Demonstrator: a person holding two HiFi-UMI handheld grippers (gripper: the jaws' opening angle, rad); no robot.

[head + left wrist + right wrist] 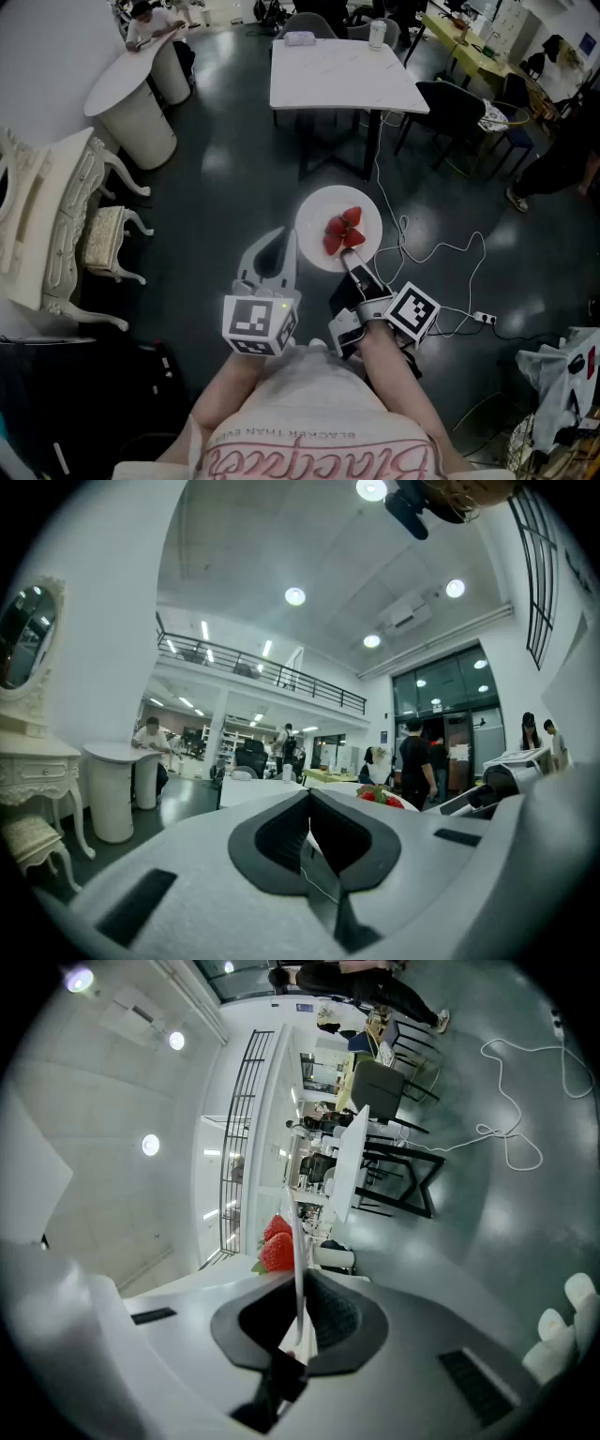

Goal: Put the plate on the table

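Observation:
A white plate (pixel 319 211) carrying strawberries (pixel 343 230) hangs over the dark floor in the head view. My right gripper (pixel 352 264) is shut on the plate's near rim. In the right gripper view that rim (pixel 297 1241) runs edge-on between the pads, with the strawberries (pixel 277 1246) just left of it. My left gripper (pixel 281 246) is shut with nothing in it, close beside the plate's left edge. In the left gripper view its jaws (pixel 309 803) meet, and the strawberries (pixel 379 797) show just beyond the right jaw. The white square table (pixel 342 75) stands farther ahead.
Dark chairs (pixel 450 112) stand around the table. A white cable (pixel 441 253) trails over the floor to a power strip at the right. A round white counter (pixel 131 89) and an ornate cream dresser (pixel 47 216) with a stool stand at the left. People are at the back.

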